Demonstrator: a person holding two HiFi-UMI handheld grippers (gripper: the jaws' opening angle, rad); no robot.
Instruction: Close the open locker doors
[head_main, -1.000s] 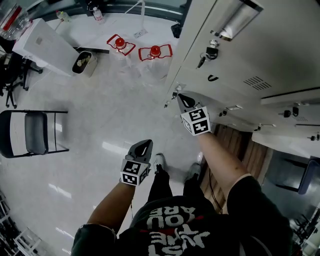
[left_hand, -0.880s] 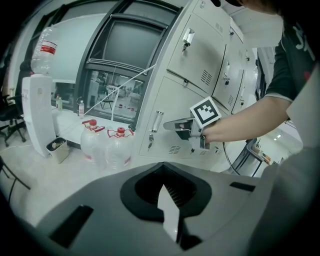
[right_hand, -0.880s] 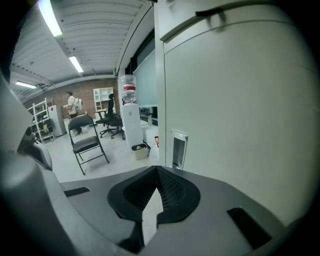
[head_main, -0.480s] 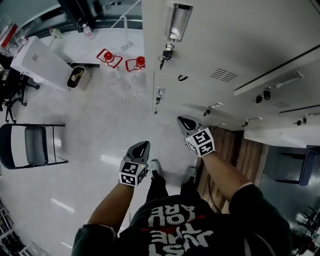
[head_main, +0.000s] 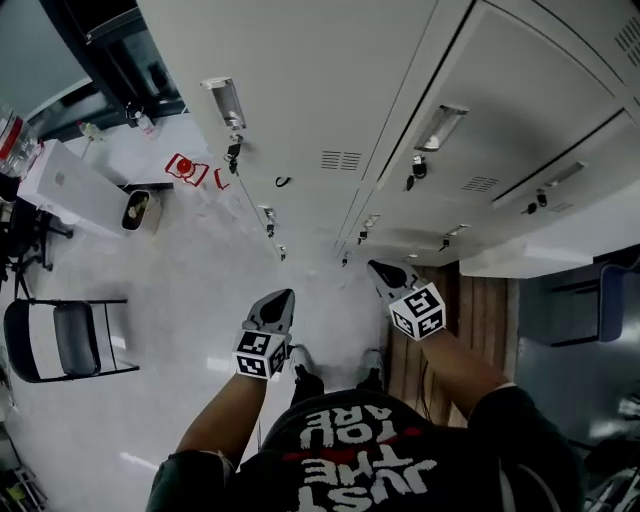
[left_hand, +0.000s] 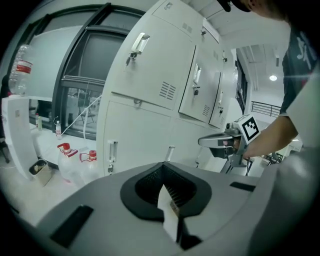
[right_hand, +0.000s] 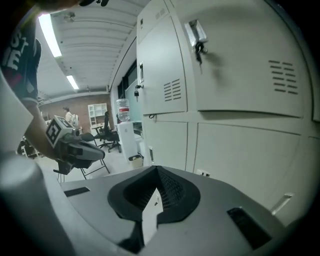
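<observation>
A bank of pale grey lockers (head_main: 330, 90) fills the top of the head view, and the doors in front of me lie flush, with handles and hanging keys (head_main: 230, 150). A pale slab (head_main: 520, 262) juts out at the bank's lower right; I cannot tell whether it is a door. My left gripper (head_main: 283, 297) is shut and empty, held off the lockers. My right gripper (head_main: 378, 268) is shut too, its tip near the low latches (head_main: 345, 260). The left gripper view shows its jaws (left_hand: 167, 195) together, the lockers (left_hand: 150, 65) and the right gripper (left_hand: 220, 142). The right gripper view shows its jaws (right_hand: 152, 200) together, close to doors (right_hand: 235, 65).
A folding chair (head_main: 60, 340) stands on the pale floor at the left. Behind it are a white cabinet (head_main: 70, 185), a small bin (head_main: 135, 210) and red-capped jugs (head_main: 185, 168). A wooden panel (head_main: 450, 330) lies at the lockers' foot on the right, near my feet (head_main: 300, 375).
The head view has swung toward the lockers, which now span the whole top. Both grippers have moved up and along the bank, the right one further. Both stayed shut.
</observation>
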